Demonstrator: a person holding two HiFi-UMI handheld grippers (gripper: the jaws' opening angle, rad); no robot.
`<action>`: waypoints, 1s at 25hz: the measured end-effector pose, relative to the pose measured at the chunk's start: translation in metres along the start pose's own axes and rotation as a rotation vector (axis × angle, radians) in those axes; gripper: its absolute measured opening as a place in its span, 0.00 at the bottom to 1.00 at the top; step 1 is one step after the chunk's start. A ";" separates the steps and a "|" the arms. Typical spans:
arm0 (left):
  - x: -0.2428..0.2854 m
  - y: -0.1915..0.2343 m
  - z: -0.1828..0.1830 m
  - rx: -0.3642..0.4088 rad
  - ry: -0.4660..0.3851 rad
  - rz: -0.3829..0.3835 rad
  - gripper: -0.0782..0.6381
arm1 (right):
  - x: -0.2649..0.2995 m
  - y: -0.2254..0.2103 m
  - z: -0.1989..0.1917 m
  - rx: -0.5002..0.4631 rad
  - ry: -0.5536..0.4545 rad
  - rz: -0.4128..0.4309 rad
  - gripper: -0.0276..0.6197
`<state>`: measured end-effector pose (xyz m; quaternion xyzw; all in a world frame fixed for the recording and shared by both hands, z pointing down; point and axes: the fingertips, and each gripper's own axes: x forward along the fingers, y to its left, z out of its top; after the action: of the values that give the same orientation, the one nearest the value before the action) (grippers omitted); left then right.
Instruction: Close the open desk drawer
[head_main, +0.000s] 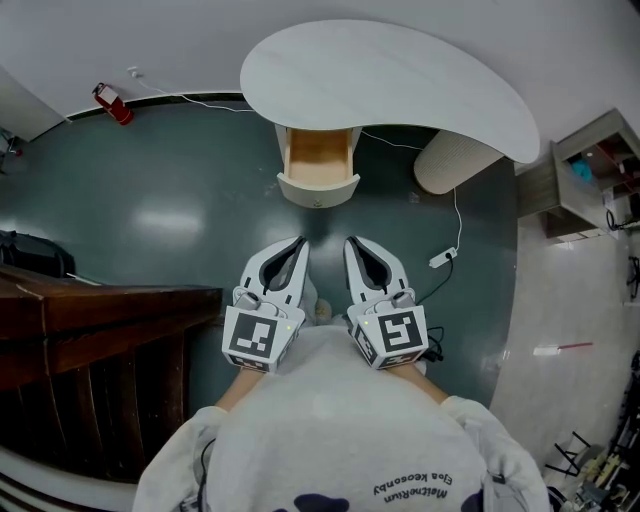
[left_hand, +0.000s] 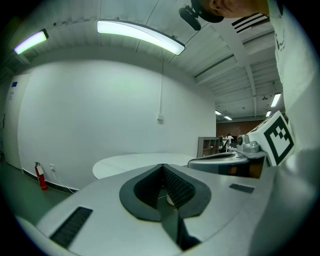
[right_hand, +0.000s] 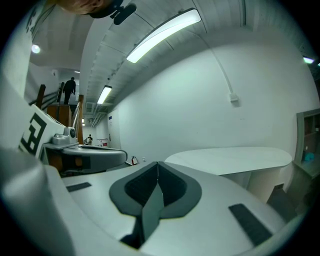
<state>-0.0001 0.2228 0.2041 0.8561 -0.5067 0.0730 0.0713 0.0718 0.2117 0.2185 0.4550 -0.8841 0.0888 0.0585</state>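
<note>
A white, kidney-shaped desk (head_main: 400, 80) stands ahead of me. Its drawer (head_main: 318, 187) is pulled out, showing a bare wooden inside (head_main: 318, 158). My left gripper (head_main: 298, 243) and right gripper (head_main: 351, 243) are held side by side, a short way in front of the drawer's rounded white front and apart from it. Both point towards it. The jaws of each are shut with nothing between them. In the left gripper view the left gripper (left_hand: 162, 165) faces the desk top (left_hand: 130, 164); in the right gripper view the right gripper (right_hand: 157, 163) does the same, with the desk top (right_hand: 235, 156) ahead.
Dark wooden furniture (head_main: 100, 340) stands close on my left. A ribbed white desk leg (head_main: 450, 160) sits right of the drawer, with a cable and adapter (head_main: 443, 258) on the green floor. A shelf unit (head_main: 590, 170) is at the right, a red extinguisher (head_main: 113, 103) far left.
</note>
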 end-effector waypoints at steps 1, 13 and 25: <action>0.003 0.003 0.000 -0.004 -0.002 -0.003 0.12 | 0.003 -0.001 0.002 -0.005 0.001 -0.003 0.07; 0.067 0.058 0.004 -0.017 0.007 -0.064 0.12 | 0.069 -0.024 0.018 -0.051 0.006 -0.048 0.07; 0.135 0.104 0.005 0.008 0.066 -0.178 0.12 | 0.137 -0.062 0.028 -0.025 0.012 -0.151 0.07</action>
<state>-0.0268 0.0560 0.2305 0.8951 -0.4257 0.0966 0.0909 0.0424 0.0611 0.2224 0.5190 -0.8480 0.0757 0.0760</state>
